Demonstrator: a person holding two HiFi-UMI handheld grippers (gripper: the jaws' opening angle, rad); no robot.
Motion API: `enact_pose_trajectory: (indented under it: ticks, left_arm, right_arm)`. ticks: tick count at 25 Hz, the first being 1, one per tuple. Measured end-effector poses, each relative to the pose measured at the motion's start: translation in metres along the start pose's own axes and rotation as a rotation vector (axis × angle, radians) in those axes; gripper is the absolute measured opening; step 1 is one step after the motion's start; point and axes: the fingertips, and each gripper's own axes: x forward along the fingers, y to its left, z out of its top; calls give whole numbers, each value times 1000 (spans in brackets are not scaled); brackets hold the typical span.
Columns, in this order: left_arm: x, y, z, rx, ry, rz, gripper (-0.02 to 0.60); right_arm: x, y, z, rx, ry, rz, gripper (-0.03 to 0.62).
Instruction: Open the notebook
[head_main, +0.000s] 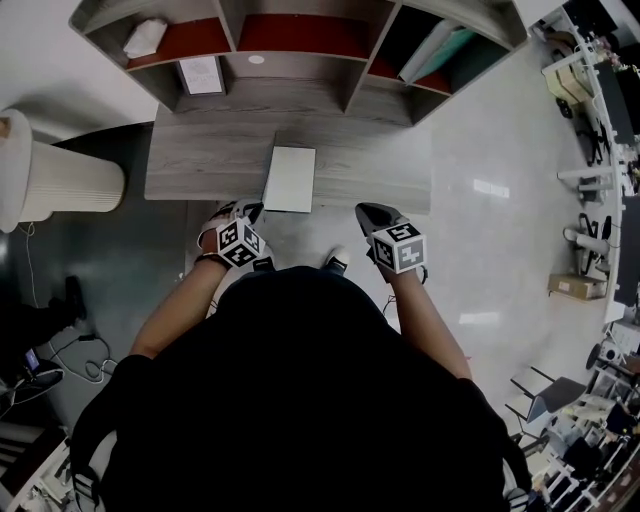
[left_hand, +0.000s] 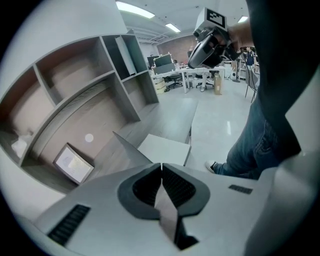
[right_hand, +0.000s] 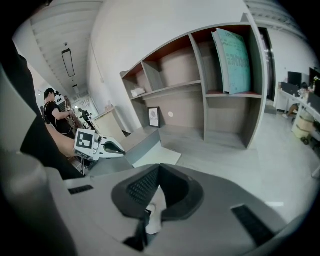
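Closed white notebook (head_main: 290, 178) lies flat at the front edge of a grey wood desk (head_main: 205, 160), below an open shelf unit (head_main: 230, 30), w/ a person (head_main: 300, 400) standing over it, a gripper in each hand. L gripper (left_hand: 161, 167) and R gripper (right_hand: 158, 169) are both clenched on nothing, jaw tips meeting. They're held near the desk's front edge, one either side of the notebook, neither touching it.

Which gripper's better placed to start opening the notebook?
Left, probably. The left gripper sits just beside the near left corner of the closed white notebook on the grey wooden desk; the right gripper is farther off. Both are shut and empty.
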Motion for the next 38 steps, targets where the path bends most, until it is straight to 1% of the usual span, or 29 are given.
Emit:
enact_pose_trajectory:
  ticks: [6,13,21,30,35,38]
  left_arm:
    - [-10,15,-29,-43,13,22,18]
    - [-11,28,-58,-91,34,28,18]
    - [-3,38,-92,-150,61,4,20]
    - [10,44,-127,-234,114,-50,21]
    - [16,46,-141,-293,139,-79,21]
    - [20,47,-146,-309,147,-92,21]
  right_arm:
    - [11,14,11,-9,1,10,2]
    - [18,16,14,-9,12,2,2]
    - [28,20,10,5,32,-3,2]
    - [37,21,7,29,48,-7,2]
    - [40,24,7,30,61,-4,2]
    - [43,25,6,31,64,-1,2]
